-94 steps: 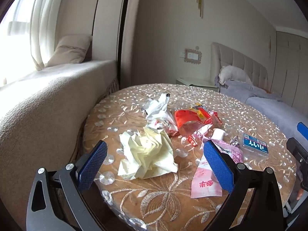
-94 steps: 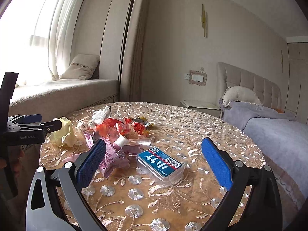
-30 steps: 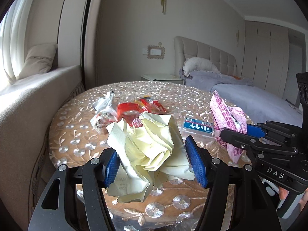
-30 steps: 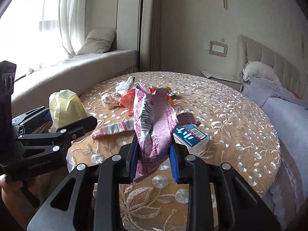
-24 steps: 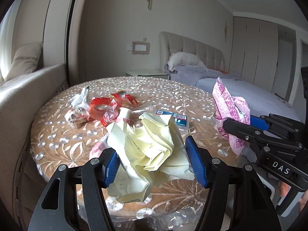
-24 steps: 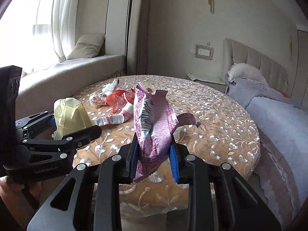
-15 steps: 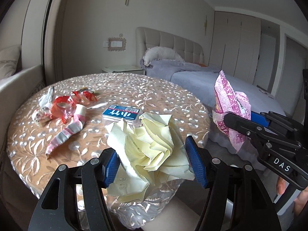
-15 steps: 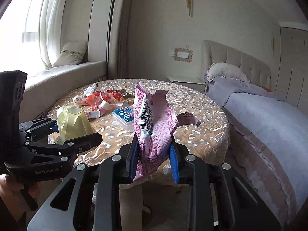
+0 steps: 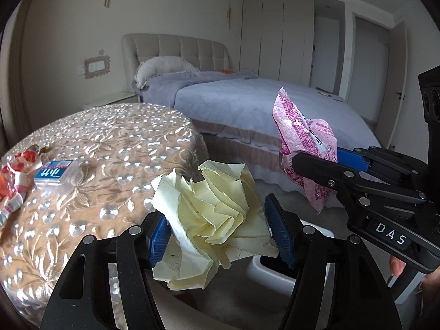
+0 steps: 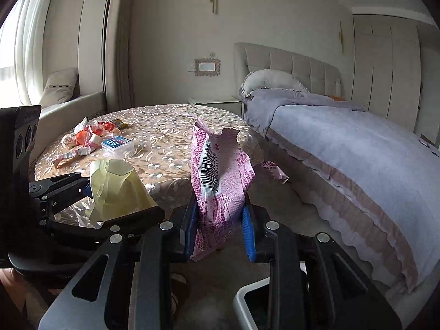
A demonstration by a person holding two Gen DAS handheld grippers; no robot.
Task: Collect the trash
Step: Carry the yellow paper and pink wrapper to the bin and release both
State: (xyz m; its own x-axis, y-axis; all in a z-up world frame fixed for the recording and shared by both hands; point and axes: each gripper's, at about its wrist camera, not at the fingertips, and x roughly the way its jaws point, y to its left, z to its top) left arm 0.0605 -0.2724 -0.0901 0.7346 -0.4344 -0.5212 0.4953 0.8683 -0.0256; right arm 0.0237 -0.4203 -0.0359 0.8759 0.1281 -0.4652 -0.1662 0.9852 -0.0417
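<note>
Pale yellow paper (image 9: 217, 214), crumpled into a loose ball, sits pinched between the blue pads of the left gripper (image 9: 220, 233); the jaws stand fairly wide, held apart by the bulk of the wad, and press it from both sides. The paper hangs off the edge of the round table (image 9: 115, 143), which lies at about ten o'clock from that gripper.

The right gripper (image 10: 220, 225) has its jaws drawn close together, clamped on a pink snack wrapper (image 10: 220, 170) that stands upright, its torn top and barcode showing. In the left wrist view this gripper is at three o'clock, well beyond the table's rim, in front of the bed (image 9: 247, 93).

Left on the table's embroidered gold cloth, at nine o'clock, are a blue-labelled box (image 9: 52, 173) and, just beside it, red and white wrappers (image 10: 88, 134). A white bin rim (image 10: 247, 294) shows at six o'clock, below the right gripper.
</note>
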